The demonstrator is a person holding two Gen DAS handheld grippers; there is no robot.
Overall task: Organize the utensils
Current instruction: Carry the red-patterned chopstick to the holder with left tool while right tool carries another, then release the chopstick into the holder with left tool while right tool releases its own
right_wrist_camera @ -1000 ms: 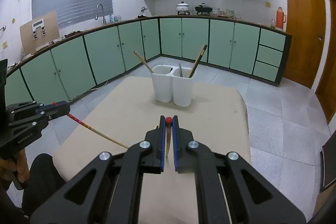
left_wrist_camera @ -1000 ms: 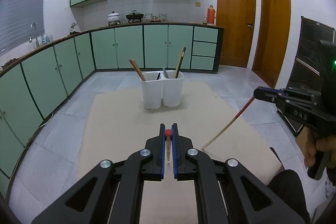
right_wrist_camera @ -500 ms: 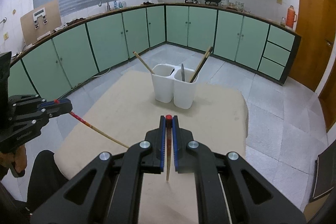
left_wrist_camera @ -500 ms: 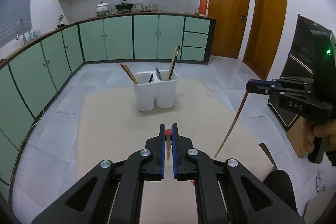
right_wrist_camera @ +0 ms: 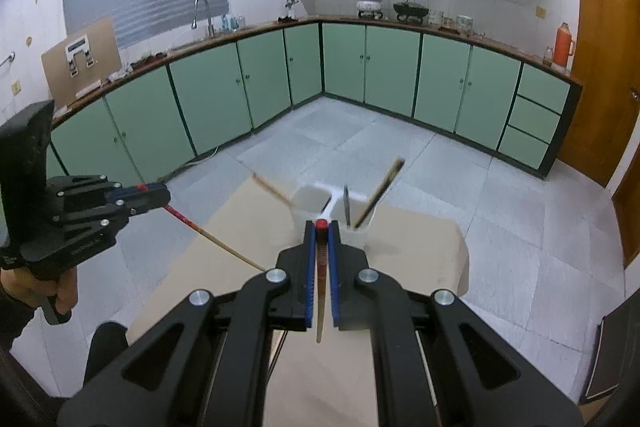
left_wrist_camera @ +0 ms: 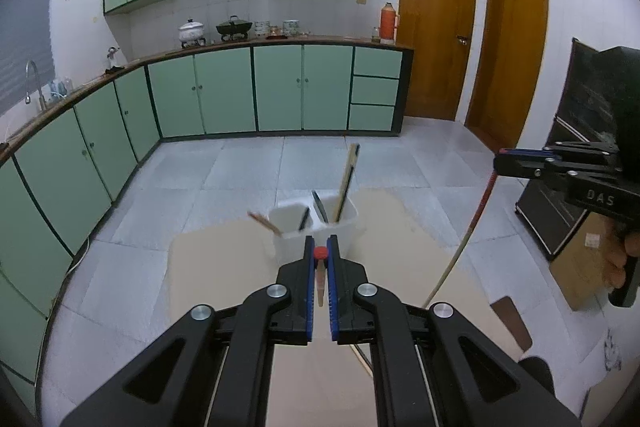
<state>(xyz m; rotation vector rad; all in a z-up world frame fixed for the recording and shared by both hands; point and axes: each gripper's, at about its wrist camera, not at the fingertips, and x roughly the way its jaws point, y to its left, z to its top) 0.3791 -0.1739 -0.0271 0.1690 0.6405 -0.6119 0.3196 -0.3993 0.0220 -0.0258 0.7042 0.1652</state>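
A white two-compartment utensil holder (left_wrist_camera: pixel 288 223) stands at the far end of a beige table (left_wrist_camera: pixel 216 267); it also shows in the right wrist view (right_wrist_camera: pixel 308 197). Chopsticks and dark utensils stick out of it. My left gripper (left_wrist_camera: pixel 320 253) is shut on a red-tipped chopstick (left_wrist_camera: pixel 321 283), held above the table just in front of the holder. My right gripper (right_wrist_camera: pixel 320 225) is shut on another red-tipped chopstick (right_wrist_camera: pixel 320 291) that hangs down. Each gripper shows in the other view, the right one (left_wrist_camera: pixel 500 163) with its chopstick (left_wrist_camera: pixel 468 231), the left one (right_wrist_camera: pixel 160 193) with its chopstick (right_wrist_camera: pixel 208 235).
Green kitchen cabinets (left_wrist_camera: pixel 224 91) line the walls around a grey tiled floor (left_wrist_camera: pixel 400 171). Two wooden doors (left_wrist_camera: pixel 436 39) are at the right. A dark appliance (left_wrist_camera: pixel 580 167) and a cardboard box (left_wrist_camera: pixel 584 267) stand beside the table's right side.
Both grippers have risen and moved toward the holder, which now sits lower and closer in both views. The right chopstick has swung to hang more steeply.
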